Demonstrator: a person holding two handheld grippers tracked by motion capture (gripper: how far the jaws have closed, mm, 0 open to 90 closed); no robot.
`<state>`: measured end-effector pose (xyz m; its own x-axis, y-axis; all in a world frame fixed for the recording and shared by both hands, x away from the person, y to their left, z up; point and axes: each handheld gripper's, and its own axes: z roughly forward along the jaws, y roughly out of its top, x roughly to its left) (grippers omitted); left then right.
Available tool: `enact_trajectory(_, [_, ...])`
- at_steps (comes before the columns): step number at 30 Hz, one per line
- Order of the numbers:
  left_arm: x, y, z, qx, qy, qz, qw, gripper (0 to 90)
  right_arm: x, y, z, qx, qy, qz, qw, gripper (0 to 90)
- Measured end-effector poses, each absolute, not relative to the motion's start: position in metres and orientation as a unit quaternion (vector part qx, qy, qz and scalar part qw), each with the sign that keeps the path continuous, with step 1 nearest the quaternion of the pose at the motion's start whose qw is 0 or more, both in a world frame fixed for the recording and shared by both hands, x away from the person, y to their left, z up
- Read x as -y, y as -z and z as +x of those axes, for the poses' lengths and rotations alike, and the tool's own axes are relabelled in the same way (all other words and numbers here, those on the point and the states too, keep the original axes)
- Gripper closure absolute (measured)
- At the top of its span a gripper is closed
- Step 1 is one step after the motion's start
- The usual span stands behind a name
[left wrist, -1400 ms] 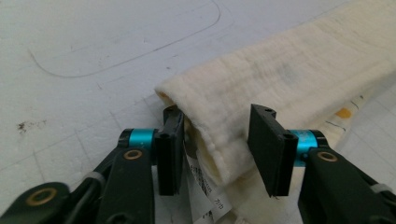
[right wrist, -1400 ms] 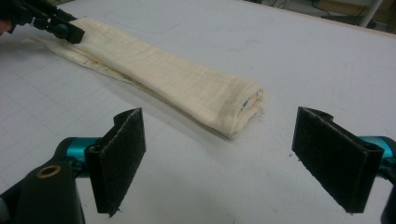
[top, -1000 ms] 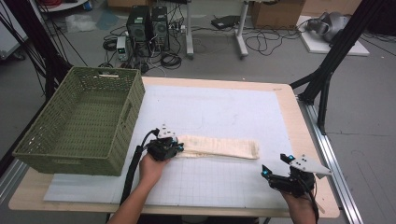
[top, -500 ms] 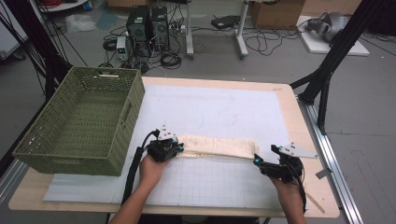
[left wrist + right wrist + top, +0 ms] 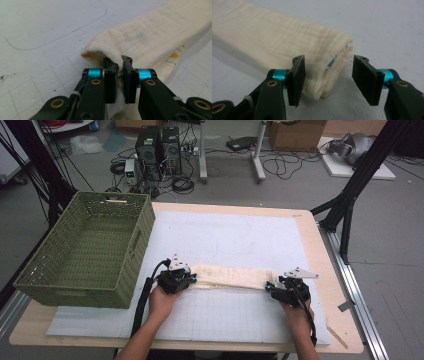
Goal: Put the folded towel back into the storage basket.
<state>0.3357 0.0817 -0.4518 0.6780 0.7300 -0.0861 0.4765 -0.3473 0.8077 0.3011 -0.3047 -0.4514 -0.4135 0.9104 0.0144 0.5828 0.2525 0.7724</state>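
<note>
Right hand-held gripper point(image 5: 274, 290) brought in to the folded cream cloth point(image 5: 231, 277), jaws spread around its thick end, left hand-held gripper point(image 5: 189, 279) clamped on the opposite end.

A wooden table point(image 5: 327, 265) carries a white gridded mat point(image 5: 235, 240) that covers most of its top, leaving bare wood along the edges. On the mat's near half lies a long, folded cream cloth point(image 5: 230, 277), stretched crosswise. A green woven basket point(image 5: 90, 250) sits at the table's left end, overlapping the mat's left edge. A small strip of tape point(image 5: 336, 336) lies on the bare wood near the right front corner.
</note>
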Motion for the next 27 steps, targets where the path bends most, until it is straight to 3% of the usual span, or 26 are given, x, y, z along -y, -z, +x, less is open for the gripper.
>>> enact_trajectory(2, [-0.082, 0.452, 0.336, -0.373, -0.147, 0.808, 0.432, 82.1, 0.305, 0.452, 0.301, -0.760, -0.363, 0.489, 0.227, 44.4])
enact_trajectory(6, [-0.081, 0.452, 0.335, -0.371, -0.152, 0.809, 0.430, 82.1, 0.303, 0.452, 0.299, -0.769, -0.376, 0.470, 0.213, 62.4])
enact_trajectory(12, [-0.080, 0.452, 0.334, -0.369, -0.158, 0.810, 0.428, 82.1, 0.305, 0.452, 0.300, -0.759, -0.393, 0.488, 0.177, 75.9])
enact_trajectory(15, [-0.080, 0.452, 0.334, -0.369, -0.158, 0.810, 0.428, 82.4, 0.300, 0.452, 0.297, -0.770, -0.385, 0.470, 0.195, 80.8])
enact_trajectory(21, [-0.082, 0.450, 0.333, -0.372, -0.161, 0.805, 0.433, 83.7, 0.297, 0.451, 0.294, -0.771, -0.381, 0.467, 0.208, 82.0])
enact_trajectory(24, [-0.092, 0.435, 0.318, -0.366, -0.165, 0.782, 0.477, 83.7, 0.305, 0.448, 0.287, -0.761, -0.418, 0.454, 0.198, 82.1])
enact_trajectory(27, [-0.096, 0.427, 0.308, -0.353, -0.166, 0.784, 0.483, 83.7, 0.314, 0.438, 0.279, -0.758, -0.452, 0.431, 0.188, 82.1])
